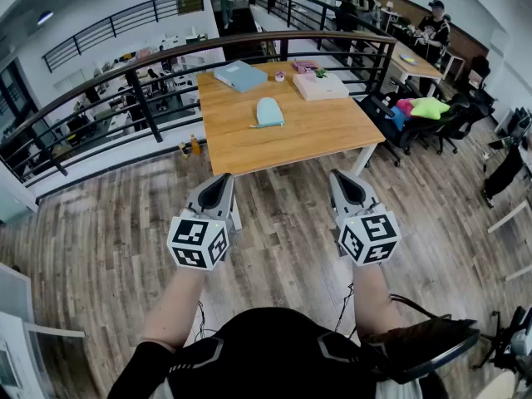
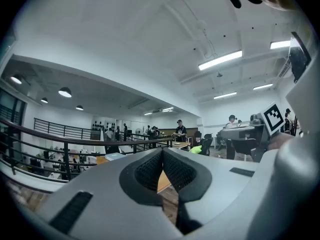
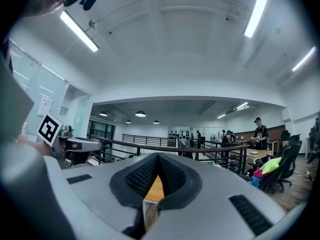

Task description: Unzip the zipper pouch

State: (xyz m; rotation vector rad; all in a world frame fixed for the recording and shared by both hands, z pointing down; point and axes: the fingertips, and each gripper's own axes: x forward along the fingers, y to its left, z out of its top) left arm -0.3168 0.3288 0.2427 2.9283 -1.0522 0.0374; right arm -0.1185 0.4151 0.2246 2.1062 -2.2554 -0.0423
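Left tool (image 1: 224,178), right tool (image 1: 339,175) held level, side by side, clenched empty, short of table (image 1: 320,131); zipper pouch (image 1: 268,111) on it.

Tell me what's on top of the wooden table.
A light blue zipper pouch near the middle, a blue folder and a flat pale box toward the far edge. Whatever lies beneath them is covered.

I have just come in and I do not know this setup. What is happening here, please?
A person stands back from a wooden table and holds a gripper in each hand. The left gripper and the right gripper are both shut and empty, and they point level toward the table. The light blue pouch lies on the table, and neither gripper touches it. The unzipping has not begun. A blue folder and a pale box lie farther back.
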